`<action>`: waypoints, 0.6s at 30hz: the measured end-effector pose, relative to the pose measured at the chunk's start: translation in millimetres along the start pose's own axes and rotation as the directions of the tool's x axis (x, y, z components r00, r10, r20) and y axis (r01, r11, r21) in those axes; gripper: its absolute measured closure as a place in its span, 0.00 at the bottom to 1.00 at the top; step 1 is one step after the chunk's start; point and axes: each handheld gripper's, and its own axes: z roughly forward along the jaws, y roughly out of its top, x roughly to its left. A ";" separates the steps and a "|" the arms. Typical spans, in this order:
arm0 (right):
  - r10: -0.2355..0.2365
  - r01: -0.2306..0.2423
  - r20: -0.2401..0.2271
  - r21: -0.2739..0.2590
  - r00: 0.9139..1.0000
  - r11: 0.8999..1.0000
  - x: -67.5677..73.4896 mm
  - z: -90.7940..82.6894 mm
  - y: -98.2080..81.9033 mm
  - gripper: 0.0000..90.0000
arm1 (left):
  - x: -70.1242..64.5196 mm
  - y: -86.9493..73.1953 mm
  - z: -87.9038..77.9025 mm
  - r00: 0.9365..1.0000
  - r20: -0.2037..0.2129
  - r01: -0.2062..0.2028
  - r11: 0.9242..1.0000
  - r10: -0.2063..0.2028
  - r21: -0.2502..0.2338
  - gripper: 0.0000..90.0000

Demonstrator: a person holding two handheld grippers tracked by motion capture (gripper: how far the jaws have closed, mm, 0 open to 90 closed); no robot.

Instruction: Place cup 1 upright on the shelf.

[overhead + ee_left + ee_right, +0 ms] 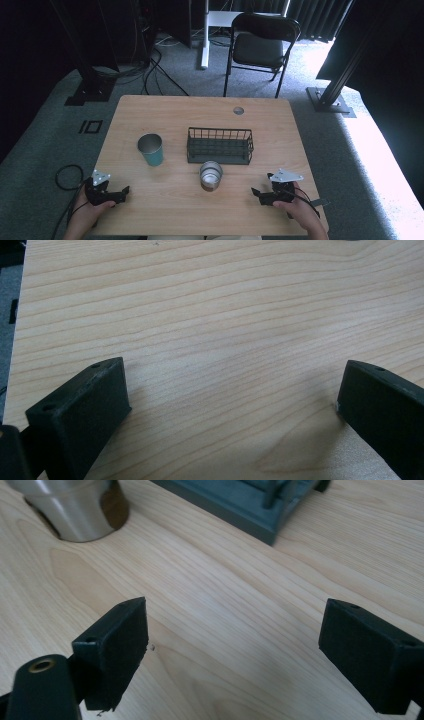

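Bare bench (165, 210) lies between both tools. From the right tool (260, 195), the steel cup (210, 175) blocks ten o'clock and the basket (220, 145) eleven.

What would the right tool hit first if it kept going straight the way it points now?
Probably the steel cup: the right tool stands open over bare table, with the cup ahead to one side and the wire basket to the other. Depth is unclear, so it might pass between them.

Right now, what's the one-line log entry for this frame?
left gripper: open, empty | right gripper: open, empty | steel cup, teal cup, wire basket: untouched on table
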 end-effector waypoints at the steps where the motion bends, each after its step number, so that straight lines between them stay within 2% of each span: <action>1: 0.001 -0.001 -0.005 0.001 1.000 1.000 2.1 1.5 1.1 0.13 | 0.0 0.0 0.0 1.000 0.000 0.000 1.000 0.000 0.000 0.01; 14: -0.054 0.054 -0.064 -0.009 0.996 0.999 21.4 20.1 16.5 0.13 | 0.0 0.0 0.0 1.000 0.000 0.000 1.000 0.000 0.000 0.01; 18: -0.071 0.069 -0.073 -0.031 0.995 0.997 26.9 25.0 21.5 0.13 | 0.0 0.0 0.0 1.000 0.000 0.000 1.000 0.000 0.000 0.01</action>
